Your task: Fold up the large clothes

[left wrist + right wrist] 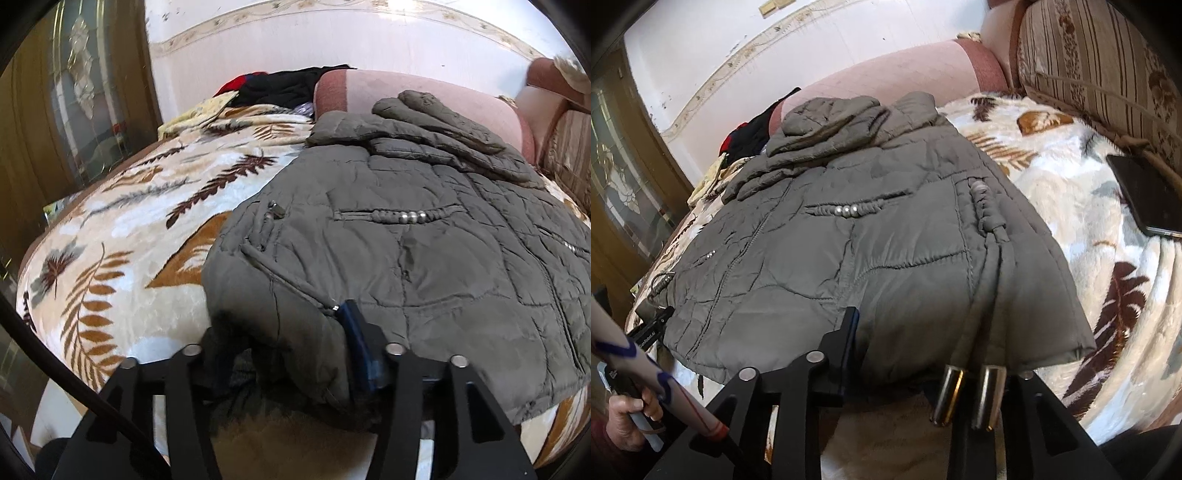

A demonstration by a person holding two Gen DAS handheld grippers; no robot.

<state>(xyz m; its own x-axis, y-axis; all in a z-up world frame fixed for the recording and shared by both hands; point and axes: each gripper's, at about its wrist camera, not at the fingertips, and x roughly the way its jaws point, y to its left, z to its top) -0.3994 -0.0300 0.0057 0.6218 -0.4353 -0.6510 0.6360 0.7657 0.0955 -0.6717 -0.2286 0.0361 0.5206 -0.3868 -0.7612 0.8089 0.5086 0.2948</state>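
Left wrist view shows a grey quilted jacket (406,236) spread on a bed covered with a leaf-patterned blanket (122,221), its sleeves folded in across the far end near a pink bolster (424,96). The jacket's long axis runs away from both claws, hem nearest, collar end farthest. The left claw (277,332) sits at the near left corner of the hem with its jaws standing apart; padded fabric bulges between them, but the pads do not appear to press on it, so I judge the corner loose. In the right wrist view the right claw (923,343) is at the near right part of the hem, jaws moderately apart with fabric lying between, and again no clear pinch; two metal cord ends (964,395) dangle just in front of it. The person's left hand (631,413) on its handle shows at that view's lower left. A dark phone (1148,195) lies on the blanket well to the right, and dark clothes (284,86) are heaped at the far end. Each claw is nearest its own hem corner, so the next fold likely means carrying the hem away toward the collar.
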